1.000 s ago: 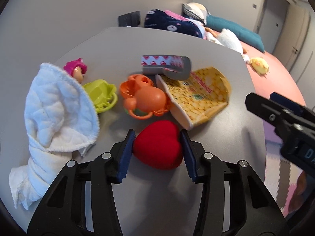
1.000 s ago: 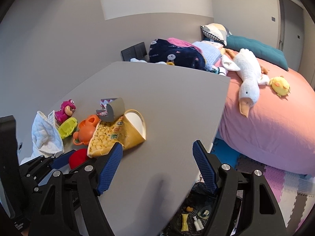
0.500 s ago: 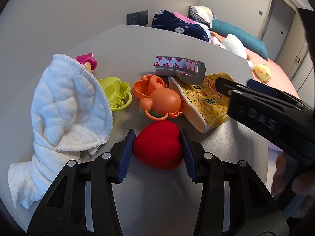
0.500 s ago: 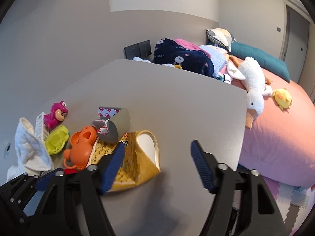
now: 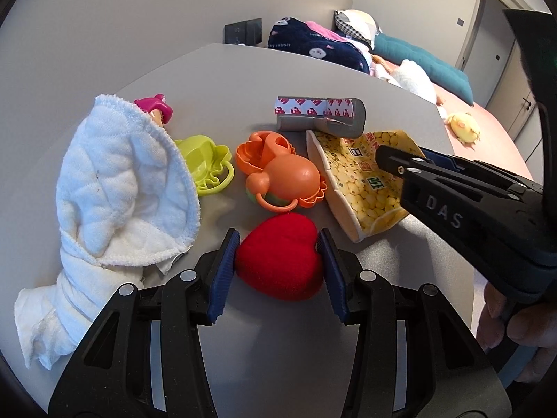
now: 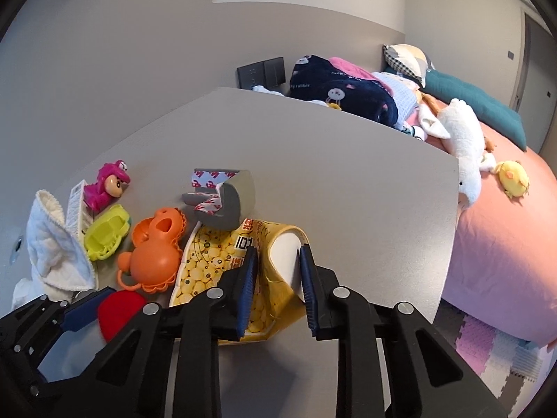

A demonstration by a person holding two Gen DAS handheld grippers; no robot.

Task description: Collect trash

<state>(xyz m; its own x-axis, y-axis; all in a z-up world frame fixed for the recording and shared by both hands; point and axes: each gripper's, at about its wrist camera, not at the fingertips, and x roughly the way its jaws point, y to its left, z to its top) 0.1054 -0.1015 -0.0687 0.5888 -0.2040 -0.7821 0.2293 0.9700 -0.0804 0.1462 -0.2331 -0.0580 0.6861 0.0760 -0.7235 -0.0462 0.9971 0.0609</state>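
Note:
A red plush heart (image 5: 280,256) lies near the front of the grey table (image 6: 348,191), and my left gripper (image 5: 278,240) is shut on it, a pad pressed to each side. A yellow snack bag (image 6: 212,268) lies to its right with its open mouth facing away. My right gripper (image 6: 277,261) is closing on that open end, one pad on the printed face and the other against the rim. Behind the bag rests a grey foam piece with red-and-white tape (image 6: 226,198). The right gripper (image 5: 393,155) also reaches in over the bag (image 5: 362,181) in the left wrist view.
Left of the heart lie a white quilted cloth (image 5: 115,188), a lime plastic toy (image 5: 205,163), an orange plastic toy (image 5: 282,177) and a pink figure (image 6: 108,184). The table's edge drops off on the right towards a pink bed (image 6: 504,244) and foam floor mats (image 6: 487,348).
My right gripper came in from the right over the yellow bag and its jaws narrowed around the bag's open end. The left gripper stayed still on the heart.

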